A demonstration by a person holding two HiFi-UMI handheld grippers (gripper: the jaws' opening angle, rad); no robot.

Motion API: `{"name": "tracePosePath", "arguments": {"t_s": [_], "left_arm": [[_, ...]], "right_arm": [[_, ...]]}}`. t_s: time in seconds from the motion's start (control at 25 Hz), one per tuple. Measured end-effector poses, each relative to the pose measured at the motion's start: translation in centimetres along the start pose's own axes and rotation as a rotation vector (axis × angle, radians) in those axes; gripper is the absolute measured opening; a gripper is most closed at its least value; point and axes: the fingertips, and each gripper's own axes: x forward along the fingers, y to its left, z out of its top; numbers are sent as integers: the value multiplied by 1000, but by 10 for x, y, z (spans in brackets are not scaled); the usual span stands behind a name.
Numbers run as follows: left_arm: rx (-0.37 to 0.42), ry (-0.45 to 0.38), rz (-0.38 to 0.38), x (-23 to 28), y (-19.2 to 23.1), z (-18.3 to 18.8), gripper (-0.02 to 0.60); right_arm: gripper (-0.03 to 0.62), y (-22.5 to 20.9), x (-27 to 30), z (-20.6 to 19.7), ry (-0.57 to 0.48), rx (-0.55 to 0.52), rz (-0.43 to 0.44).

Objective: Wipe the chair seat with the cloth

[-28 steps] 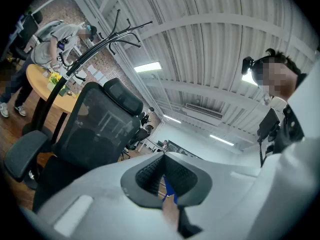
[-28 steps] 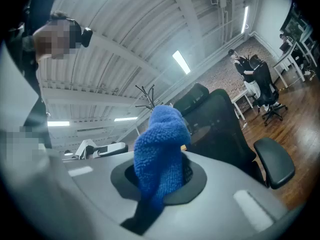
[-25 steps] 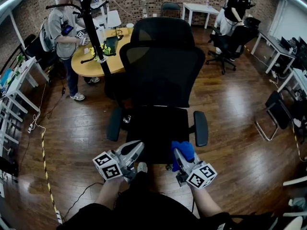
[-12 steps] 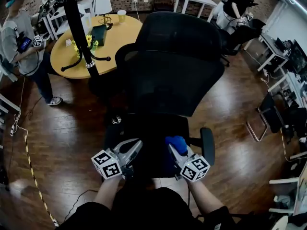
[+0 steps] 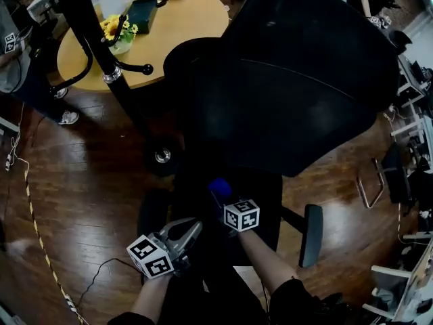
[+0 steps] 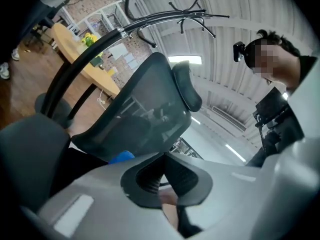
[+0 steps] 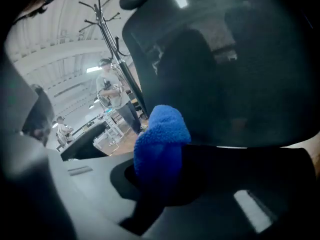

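Below, a dark wooden floor (image 5: pixel 81 175) spreads around the black chair seat (image 5: pixel 265 198), which lies under the fingers of both grippers. The right gripper (image 5: pixel 222 192) is clamped on the blue cloth (image 5: pixel 218 185). The cloth bulges past its fingertips, low over the seat's back part; whether it touches the seat cannot be judged. The left gripper (image 5: pixel 195 225) hangs left of those fingers and nearer the person, over the seat's front, its jaws pressed together on nothing. Just ahead of the cloth rises the broad mesh backrest (image 5: pixel 298 87), filling the right gripper view and blocking the room beyond. Far ahead and left of the fingers stand a round yellow table (image 5: pixel 169 26) bearing sunflowers (image 5: pixel 120 30), and a black coat stand (image 5: pixel 84 29). An armrest (image 5: pixel 311 227) lies right of the right fingers.
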Motion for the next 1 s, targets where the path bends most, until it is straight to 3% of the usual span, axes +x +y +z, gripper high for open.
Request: {"name": "tracePosePath", "arguments": {"t_s": [0.2, 0.44, 0.64, 1.0], "left_arm": [[-74, 31, 90, 5, 44, -34, -9], [-115, 31, 94, 14, 62, -43, -9], [-128, 41, 108, 11, 69, -45, -9], [-122, 79, 127, 8, 72, -46, -9]], "right_arm": [[35, -34, 115, -39, 167, -24, -50], [35, -42, 170, -38, 164, -94, -60], [35, -63, 154, -41, 172, -99, -134], [35, -207, 24, -62, 173, 3, -445]]}}
